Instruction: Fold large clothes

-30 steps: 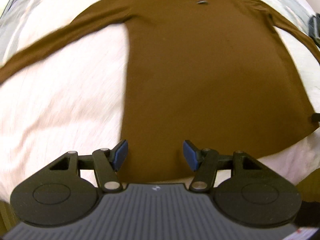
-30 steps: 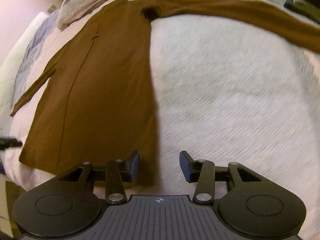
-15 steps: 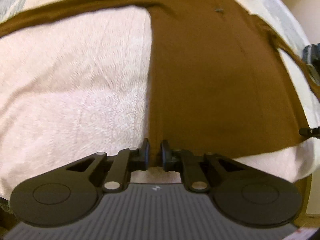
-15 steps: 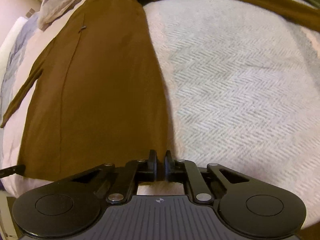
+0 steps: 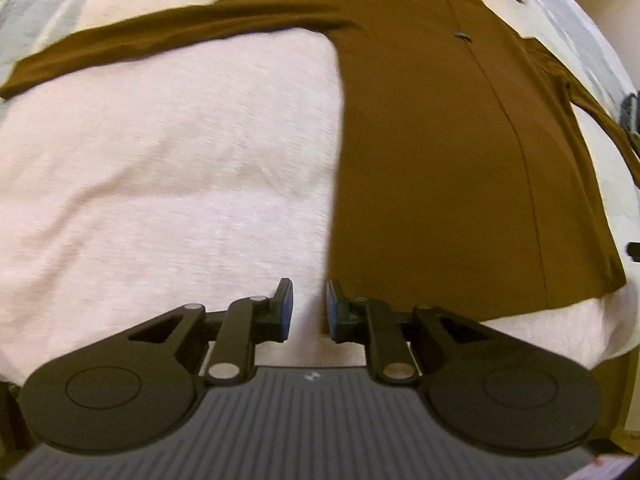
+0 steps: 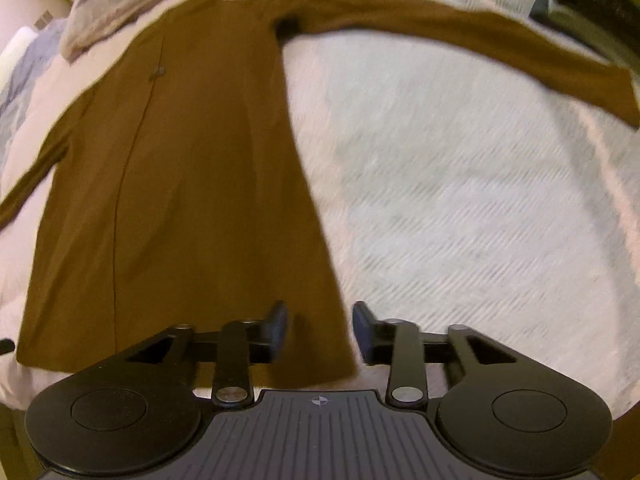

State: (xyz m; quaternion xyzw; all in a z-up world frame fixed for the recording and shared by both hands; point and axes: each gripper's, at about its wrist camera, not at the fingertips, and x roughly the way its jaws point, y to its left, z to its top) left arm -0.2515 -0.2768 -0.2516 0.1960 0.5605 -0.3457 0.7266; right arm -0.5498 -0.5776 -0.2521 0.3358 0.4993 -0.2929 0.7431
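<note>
Shirt (image 5: 440, 160) flat on bed (image 5: 160, 180); both my hand-held grippers, left (image 5: 307, 306) and right (image 6: 320, 330), just reopened, empty. Next: regrip hem corners.

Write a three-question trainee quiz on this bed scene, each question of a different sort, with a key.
1. True or false: the brown top lies flat on the bedspread.
2. What is between the fingers of the left gripper? A sleeve; B hem; C nothing.
3. Over which part of the top does the right gripper hover?

Key: 1 true. 2 C; its jaws have just been opening. 3 The bottom corner; jaws just opening, gripping nothing.
</note>
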